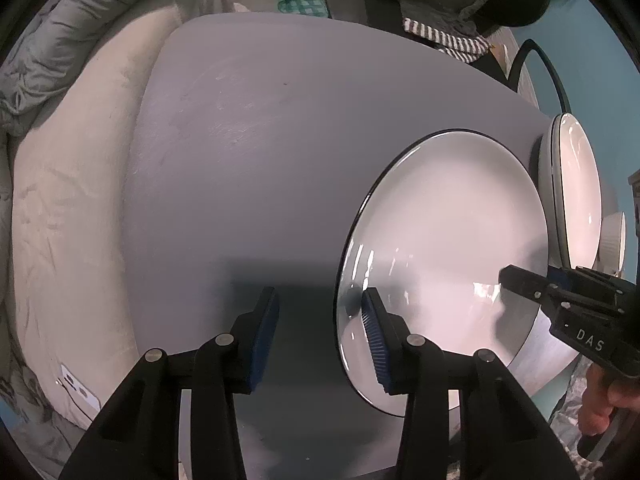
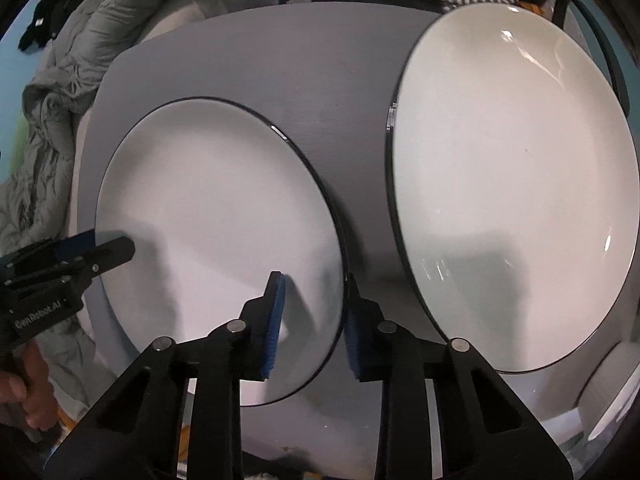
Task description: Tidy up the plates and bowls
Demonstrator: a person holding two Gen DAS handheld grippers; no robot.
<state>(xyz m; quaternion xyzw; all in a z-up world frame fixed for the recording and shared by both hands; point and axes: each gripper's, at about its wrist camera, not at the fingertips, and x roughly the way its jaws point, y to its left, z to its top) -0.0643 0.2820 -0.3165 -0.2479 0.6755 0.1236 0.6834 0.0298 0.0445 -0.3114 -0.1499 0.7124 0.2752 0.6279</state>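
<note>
Right hand-held gripper straddles plate rim; contact unclear.

Lit dimly from overhead. Bent hard by fisheye, with black corners. Glare streaked across both plates. Soft tool shadows thrown over the grey worktop. Slightly blurred along plate rims.

Both plates look like glazed ceramic: glossy, smooth white faces with thin dark rims. The table is matt grey with faint scuffs. Gripper bodies are matt black plastic; their pads are ribbed blue rubber. The blanket is crumpled grey cloth.
</note>
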